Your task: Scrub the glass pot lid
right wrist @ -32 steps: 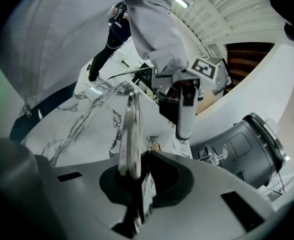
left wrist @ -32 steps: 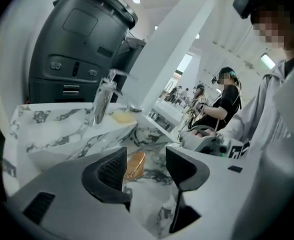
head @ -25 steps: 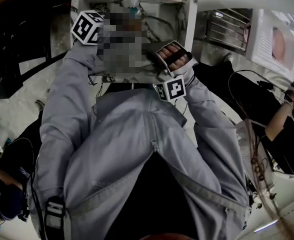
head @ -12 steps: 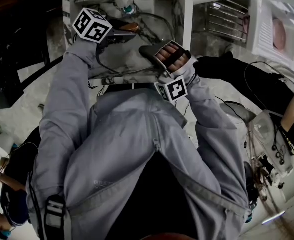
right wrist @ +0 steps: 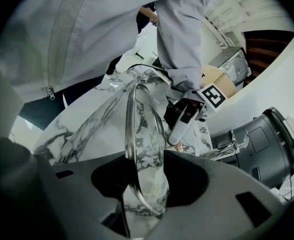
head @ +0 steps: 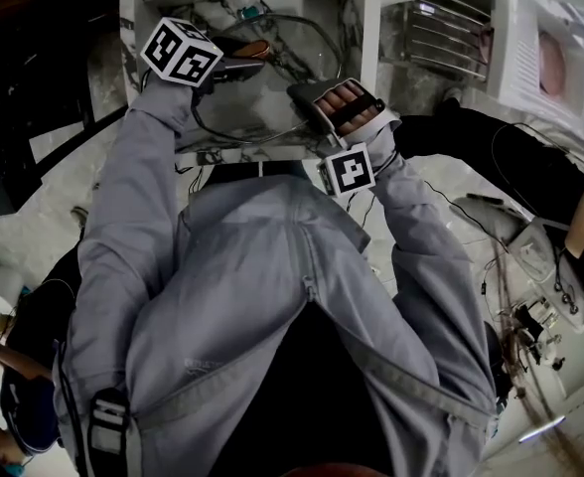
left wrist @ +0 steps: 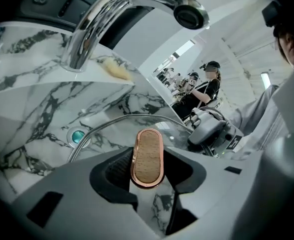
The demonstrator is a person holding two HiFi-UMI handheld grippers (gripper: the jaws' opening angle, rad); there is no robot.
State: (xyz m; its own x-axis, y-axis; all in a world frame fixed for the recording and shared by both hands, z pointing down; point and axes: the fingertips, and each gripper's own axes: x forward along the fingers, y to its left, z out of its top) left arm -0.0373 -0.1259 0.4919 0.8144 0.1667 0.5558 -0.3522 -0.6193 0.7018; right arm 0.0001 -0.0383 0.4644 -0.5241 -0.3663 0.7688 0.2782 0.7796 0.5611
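The glass pot lid stands tilted in the marble sink. Its wooden handle with a copper rim sits between the jaws of my left gripper, which are closing around it with narrow gaps still showing. In the head view the left gripper is at the lid's upper left. My right gripper straddles the lid's steel-edged rim. Its jaws are opening, and space shows on both sides of the glass. The head view has the right gripper at the lid's right edge.
A chrome faucet arches over the sink, with a teal drain plug below it. A yellow sponge-like piece lies on the ledge. A dish rack stands to the right. Other people work nearby.
The right hand has shifted slightly right and up along the lid's edge. The left gripper stays at the handle. The camera has tipped a little, so more of the sink shows.
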